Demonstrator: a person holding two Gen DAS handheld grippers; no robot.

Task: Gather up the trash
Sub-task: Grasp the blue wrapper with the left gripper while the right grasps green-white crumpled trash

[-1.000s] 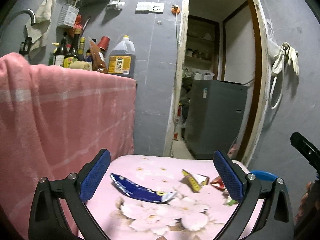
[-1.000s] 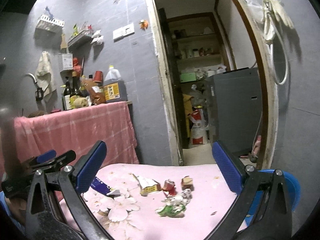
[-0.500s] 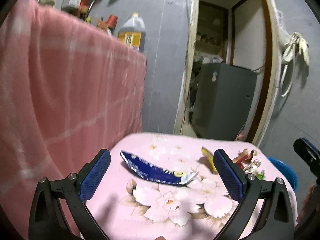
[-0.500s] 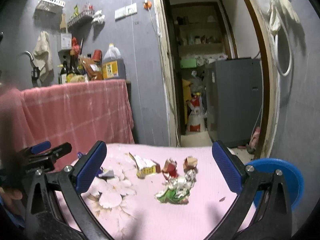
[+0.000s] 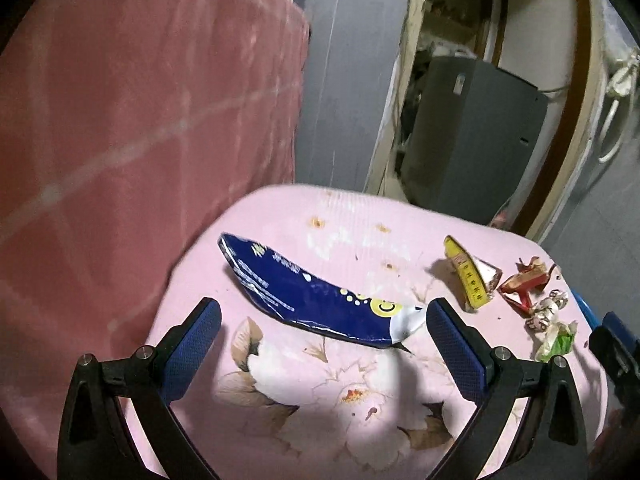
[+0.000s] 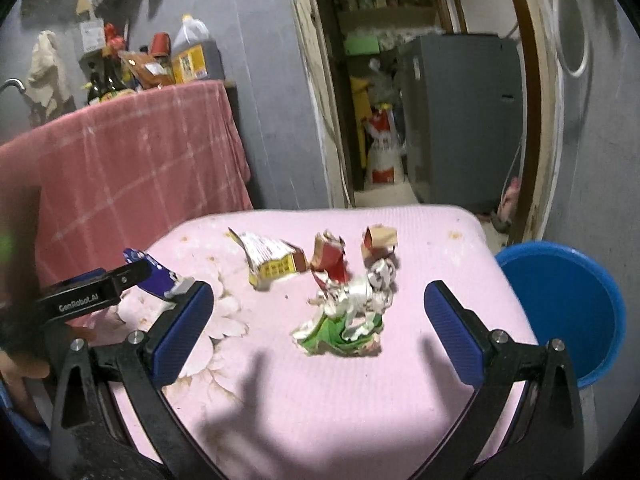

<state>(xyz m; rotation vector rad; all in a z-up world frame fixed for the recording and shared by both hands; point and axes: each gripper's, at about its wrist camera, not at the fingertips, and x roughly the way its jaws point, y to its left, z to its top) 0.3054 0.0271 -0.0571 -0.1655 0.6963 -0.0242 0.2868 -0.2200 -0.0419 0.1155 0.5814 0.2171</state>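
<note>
The left gripper is spread wide and holds nothing; a blue wrapper lies on the pink cushion just beyond its fingertips. The right gripper is equally wide and empty, with a crumpled green wrapper between its fingers. A blue bucket stands to the right.

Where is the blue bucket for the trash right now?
In the right wrist view the blue bucket stands at the right edge of the pink table, just past the right claw and nearest the green wrapper.
</note>
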